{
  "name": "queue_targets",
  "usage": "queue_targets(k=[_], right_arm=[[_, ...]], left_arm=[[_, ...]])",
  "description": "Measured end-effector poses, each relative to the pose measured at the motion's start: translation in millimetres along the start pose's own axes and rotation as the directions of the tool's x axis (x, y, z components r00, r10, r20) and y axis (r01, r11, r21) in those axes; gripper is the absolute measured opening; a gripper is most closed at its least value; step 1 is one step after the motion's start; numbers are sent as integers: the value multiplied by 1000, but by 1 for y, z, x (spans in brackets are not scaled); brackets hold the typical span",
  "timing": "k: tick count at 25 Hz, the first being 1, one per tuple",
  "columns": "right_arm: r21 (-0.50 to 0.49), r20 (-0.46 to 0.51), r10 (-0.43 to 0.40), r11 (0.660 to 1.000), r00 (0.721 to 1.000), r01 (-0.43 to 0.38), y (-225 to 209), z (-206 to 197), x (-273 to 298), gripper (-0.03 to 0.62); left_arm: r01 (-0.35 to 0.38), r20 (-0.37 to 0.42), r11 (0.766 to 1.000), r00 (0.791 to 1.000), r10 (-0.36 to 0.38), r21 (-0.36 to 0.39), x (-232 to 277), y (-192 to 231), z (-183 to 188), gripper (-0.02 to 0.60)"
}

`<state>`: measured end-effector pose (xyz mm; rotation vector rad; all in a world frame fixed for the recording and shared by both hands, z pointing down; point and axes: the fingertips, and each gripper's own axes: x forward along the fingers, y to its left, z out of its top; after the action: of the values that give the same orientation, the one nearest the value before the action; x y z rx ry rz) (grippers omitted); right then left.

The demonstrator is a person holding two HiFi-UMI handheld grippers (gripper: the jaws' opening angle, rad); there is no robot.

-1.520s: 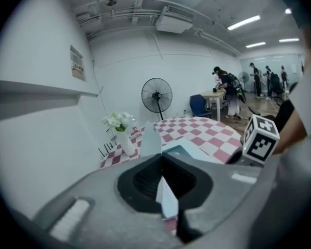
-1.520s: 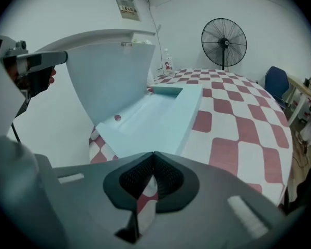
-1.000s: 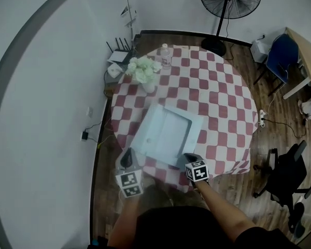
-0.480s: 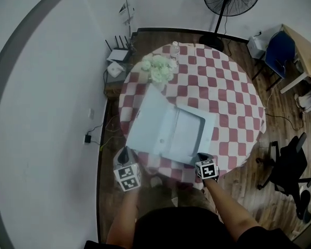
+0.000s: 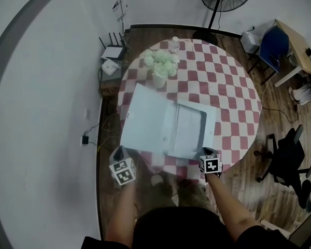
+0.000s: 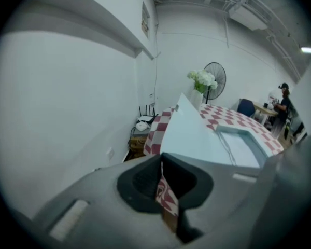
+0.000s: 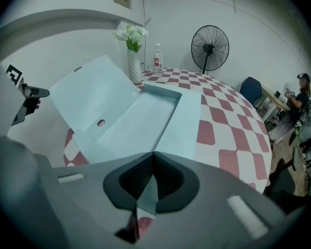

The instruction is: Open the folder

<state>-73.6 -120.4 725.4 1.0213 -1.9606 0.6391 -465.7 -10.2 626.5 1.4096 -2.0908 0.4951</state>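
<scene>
One round checked counter on a wood floor carries one open folder near-left, one vase and one bottle far. Right claw clamps the folder's near edge. Left claw is closed, empty.

We've got both forearms out ahead, left arm and right arm, elbows low near our body. Left tool sits off to the left side, tilted down, jaws practically together, nothing pinched. Right tool points steeply down, jaws clamped on the folder at its near edge.
</scene>
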Motion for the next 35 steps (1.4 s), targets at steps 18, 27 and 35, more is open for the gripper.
queue_targets(k=[18, 27, 35], right_arm=[[-100, 149, 216, 974, 965, -202, 123, 57, 24, 0], [-98, 155, 280, 959, 948, -267, 176, 65, 36, 0], [-100, 110, 262, 963, 959, -252, 163, 57, 42, 0]], left_arm=[[-85, -170, 995, 983, 74, -55, 57, 50, -80, 51], [-72, -243, 997, 968, 59, -42, 90, 58, -115, 61], [-73, -233, 997, 970, 75, 15, 102, 57, -121, 3]])
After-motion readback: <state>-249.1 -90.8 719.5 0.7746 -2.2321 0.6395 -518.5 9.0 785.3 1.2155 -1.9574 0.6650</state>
